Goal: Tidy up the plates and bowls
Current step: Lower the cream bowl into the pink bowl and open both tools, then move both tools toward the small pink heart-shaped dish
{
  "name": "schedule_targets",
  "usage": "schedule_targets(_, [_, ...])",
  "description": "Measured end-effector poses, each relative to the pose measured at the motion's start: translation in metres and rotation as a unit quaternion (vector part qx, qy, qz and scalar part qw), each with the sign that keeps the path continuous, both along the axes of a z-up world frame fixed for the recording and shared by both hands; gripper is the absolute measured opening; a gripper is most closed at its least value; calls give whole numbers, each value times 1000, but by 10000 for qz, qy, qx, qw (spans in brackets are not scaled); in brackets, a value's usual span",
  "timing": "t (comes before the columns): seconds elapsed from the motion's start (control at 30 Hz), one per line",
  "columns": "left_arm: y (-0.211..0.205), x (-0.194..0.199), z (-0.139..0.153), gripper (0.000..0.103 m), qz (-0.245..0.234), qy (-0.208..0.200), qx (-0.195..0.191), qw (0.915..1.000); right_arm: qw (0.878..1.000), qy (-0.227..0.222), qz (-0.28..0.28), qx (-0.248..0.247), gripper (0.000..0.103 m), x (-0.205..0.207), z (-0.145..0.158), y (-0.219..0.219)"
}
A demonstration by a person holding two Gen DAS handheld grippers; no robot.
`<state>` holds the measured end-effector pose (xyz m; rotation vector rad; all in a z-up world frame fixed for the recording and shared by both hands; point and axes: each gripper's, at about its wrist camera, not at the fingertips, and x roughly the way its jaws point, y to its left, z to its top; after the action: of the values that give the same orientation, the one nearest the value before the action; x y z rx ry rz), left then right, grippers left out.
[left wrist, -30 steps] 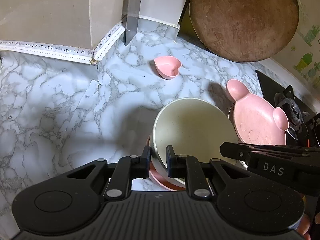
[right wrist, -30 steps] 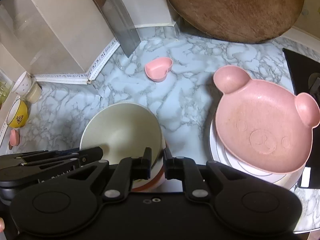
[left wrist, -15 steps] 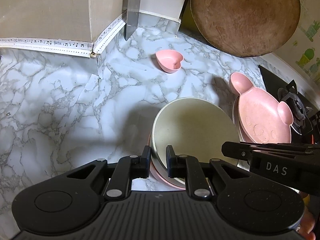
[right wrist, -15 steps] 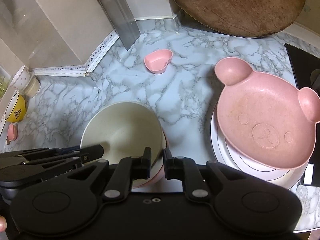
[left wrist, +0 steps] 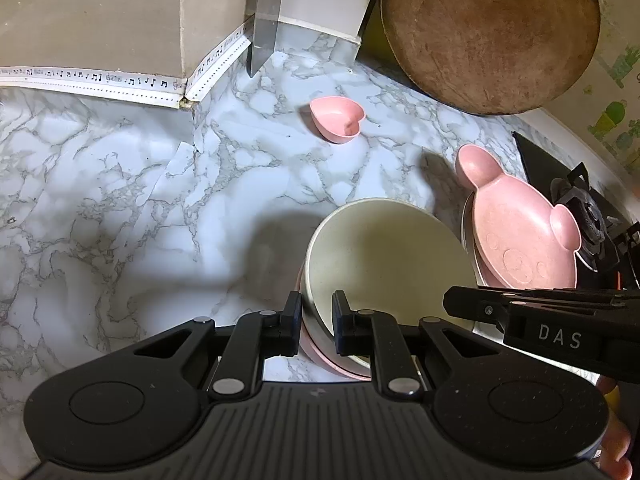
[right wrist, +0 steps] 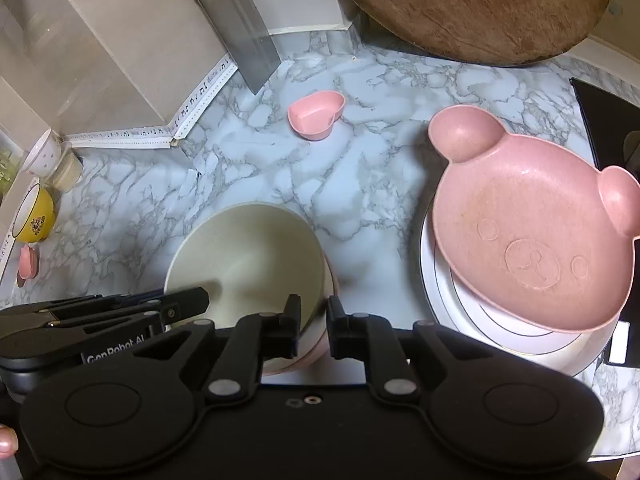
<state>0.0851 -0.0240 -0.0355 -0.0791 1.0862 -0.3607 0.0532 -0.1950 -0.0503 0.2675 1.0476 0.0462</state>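
A cream bowl [left wrist: 384,256] [right wrist: 248,264] sits nested in a white bowl and a pink bowl on the marble counter. My left gripper [left wrist: 317,312] is shut on the stack's left rim. On the right rim my right gripper [right wrist: 314,316] is shut too. Each gripper also shows in the other's view: right gripper [left wrist: 540,320], left gripper [right wrist: 120,312]. To the right, a pink bear-shaped plate [left wrist: 520,240] [right wrist: 532,232] rests on a white plate [right wrist: 448,304]. A small pink heart bowl [left wrist: 338,118] [right wrist: 316,114] stands farther back.
A cleaver [right wrist: 240,28] leans at the back wall beside a round wooden board [right wrist: 472,8]. A gas stove [left wrist: 580,208] borders the counter on the right. At far left stand a yellow cup [right wrist: 34,216] and a white cup [right wrist: 44,158].
Both grippers keep their hold on the bowl stack; the views have shifted only slightly.
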Motion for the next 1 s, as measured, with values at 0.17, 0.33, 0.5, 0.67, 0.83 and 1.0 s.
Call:
schedule_targets(0.17, [4, -3, 11, 15, -25, -265, -17, 9996, 9998, -186, 14, -65, 14, -4, 11, -2])
schedule_targets(0.33, [6, -4, 22, 15, -85, -422, -27, 9991, 9996, -259, 48, -52, 14, -5, 19, -4])
schedule_targets(0.5, [8, -3, 33, 15, -103, -571, -46, 9983, 9991, -403, 141, -73, 14, -7, 28, -5])
schedule_targets(0.67, [7, -1, 42, 15, -110, -755, -54, 9971, 9970, -657, 398, -105, 15, -7, 40, -3])
schedule_targets(0.83, [4, 2, 51, 29, -150, -950, -74, 9953, 9930, -981, 635, -169, 15, -7, 52, 0])
schedule_targets(1.0, [1, 4, 60, 65, -132, -1228, -89, 9923, 9906, -1142, 745, -105, 15, -1, 59, -4])
